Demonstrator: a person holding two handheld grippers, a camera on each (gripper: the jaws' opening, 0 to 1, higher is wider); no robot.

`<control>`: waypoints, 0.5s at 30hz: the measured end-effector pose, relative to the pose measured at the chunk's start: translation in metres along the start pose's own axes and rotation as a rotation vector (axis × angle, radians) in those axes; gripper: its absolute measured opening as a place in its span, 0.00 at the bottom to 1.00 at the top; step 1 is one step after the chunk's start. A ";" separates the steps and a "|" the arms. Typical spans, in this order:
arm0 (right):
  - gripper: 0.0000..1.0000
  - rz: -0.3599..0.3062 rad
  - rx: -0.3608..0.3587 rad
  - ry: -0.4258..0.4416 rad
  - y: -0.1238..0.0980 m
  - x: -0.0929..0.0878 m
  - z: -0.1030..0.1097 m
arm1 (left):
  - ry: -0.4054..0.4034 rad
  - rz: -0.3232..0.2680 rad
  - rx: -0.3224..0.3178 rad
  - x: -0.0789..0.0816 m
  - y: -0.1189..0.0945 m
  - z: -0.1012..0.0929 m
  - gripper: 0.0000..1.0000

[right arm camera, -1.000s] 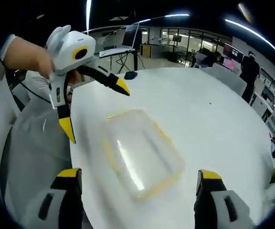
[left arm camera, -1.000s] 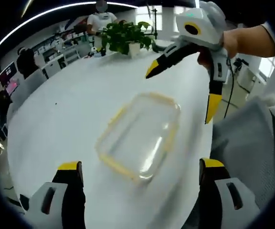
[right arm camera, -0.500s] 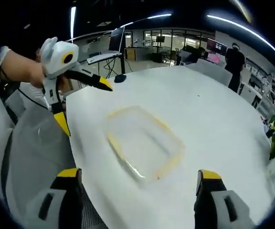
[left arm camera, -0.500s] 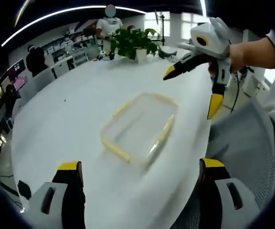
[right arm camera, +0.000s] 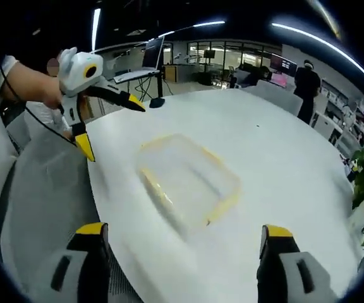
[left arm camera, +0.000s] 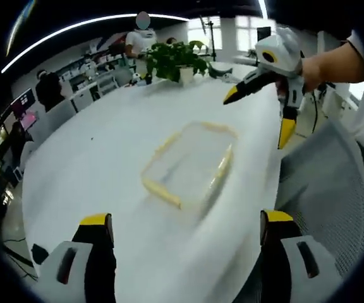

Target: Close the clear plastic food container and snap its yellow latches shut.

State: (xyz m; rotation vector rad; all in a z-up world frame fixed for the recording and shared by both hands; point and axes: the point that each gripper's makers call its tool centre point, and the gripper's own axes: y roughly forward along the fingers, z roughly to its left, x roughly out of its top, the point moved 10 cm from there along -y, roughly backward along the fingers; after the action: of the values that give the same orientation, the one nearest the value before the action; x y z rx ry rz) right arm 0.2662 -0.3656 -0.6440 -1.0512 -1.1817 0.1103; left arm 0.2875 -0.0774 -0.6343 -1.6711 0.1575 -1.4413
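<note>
Left tool (left arm camera: pixel 181 230): nearest in the left gripper view, its two yellow-tipped jaws stood wide apart at the bottom edge, holding nothing, raised over the near side of the bench.

Right tool (right arm camera: pixel 181 238): the same in the right gripper view, jaws spread wide and empty, above the bench edge.

Bench (left arm camera: pixel 93 158): a big white rounded top, bare around the container.

Container (left arm camera: pixel 188 165): the clear plastic food container lay flat on the bench, ahead of both tools and between them, near the edge where the person stood. Yellow strips ran along its rim. It looked blurred, so I could not tell whether the latches were snapped down. In the right gripper view it (right arm camera: pixel 187 178) sat mid-bench, just as blurred.

Other tool seen across: in the left gripper view the right tool (left arm camera: pixel 265 107) hung beyond the container in a hand (left arm camera: pixel 321 63), jaws wide, not touching it.

Far end: a potted plant (left arm camera: pixel 174 58) stood on the far side of the bench.

Beyond: people stood in the office behind.
</note>
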 end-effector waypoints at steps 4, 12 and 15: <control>0.99 -0.008 0.002 -0.015 0.002 0.005 -0.006 | 0.001 -0.009 0.006 0.005 0.002 0.006 0.95; 0.94 0.025 0.028 -0.122 0.019 0.019 -0.019 | 0.095 0.003 -0.047 0.017 0.024 0.011 0.94; 0.93 0.028 0.036 -0.145 0.025 0.025 -0.024 | 0.128 0.005 -0.073 0.024 0.031 0.015 0.91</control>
State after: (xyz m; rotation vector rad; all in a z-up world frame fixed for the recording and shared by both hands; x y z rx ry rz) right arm 0.3066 -0.3527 -0.6442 -1.0414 -1.2916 0.2326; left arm 0.3209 -0.1024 -0.6369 -1.6360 0.2884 -1.5558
